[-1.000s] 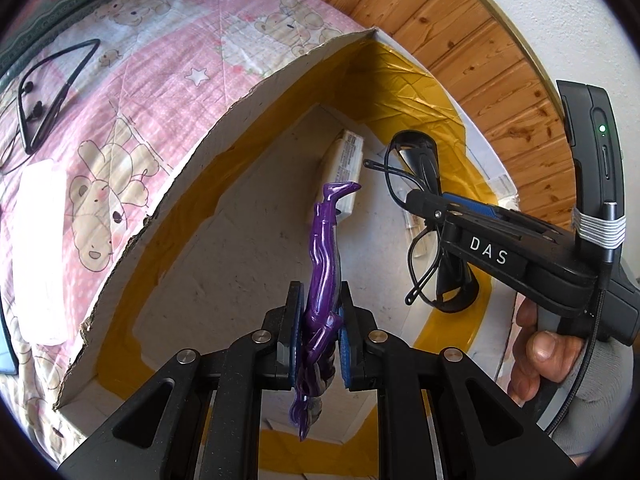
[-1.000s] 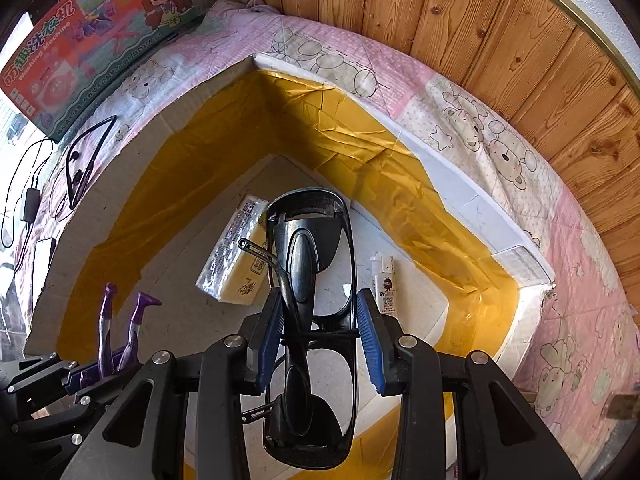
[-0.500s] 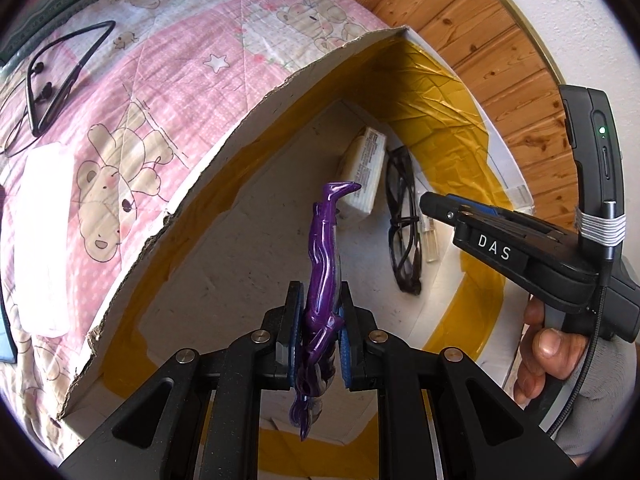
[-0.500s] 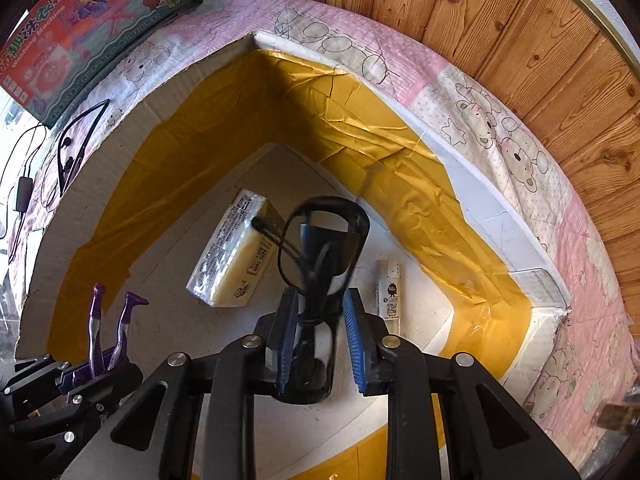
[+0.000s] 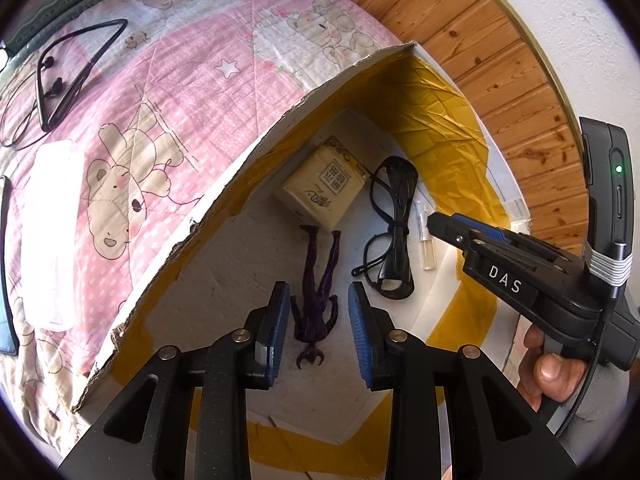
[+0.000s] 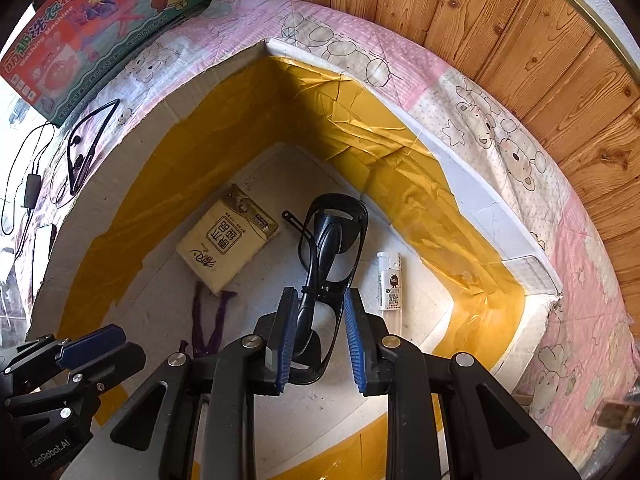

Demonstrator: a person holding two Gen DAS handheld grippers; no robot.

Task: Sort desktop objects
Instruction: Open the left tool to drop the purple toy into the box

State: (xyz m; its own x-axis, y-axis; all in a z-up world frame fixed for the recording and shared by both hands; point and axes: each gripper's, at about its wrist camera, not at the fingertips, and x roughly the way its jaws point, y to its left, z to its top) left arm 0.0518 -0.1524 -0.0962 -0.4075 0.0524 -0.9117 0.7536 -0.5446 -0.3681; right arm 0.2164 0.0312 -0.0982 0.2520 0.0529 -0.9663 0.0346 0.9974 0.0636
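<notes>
**Both tongs over the taped box, the purple figure lying loose**

We see both tools pointing steeply down into the white cardboard box lined with yellow tape (image 6: 224, 152). The left gripper (image 5: 319, 330) has just been opening; its blue pads (image 5: 278, 320) now stand apart, clear of the slim purple plastic figure (image 5: 320, 280), which lies flat on the box floor between and just beyond them. Its long axis runs away from the tongs, legs towards the cream tissue packet (image 5: 324, 192), head end nearest the pads.

The right gripper (image 6: 320, 340), held by a hand (image 5: 554, 372) at the handle, has been narrowing. Its jaws stand narrow on either side of the folded black-framed glasses (image 6: 332, 248); we cannot tell whether the pads press on the frame. The glasses' long axis also points away from the tongs, towards the box's far corner. Just right of them lies a small white spray tube (image 6: 389, 280), parallel.
</notes>
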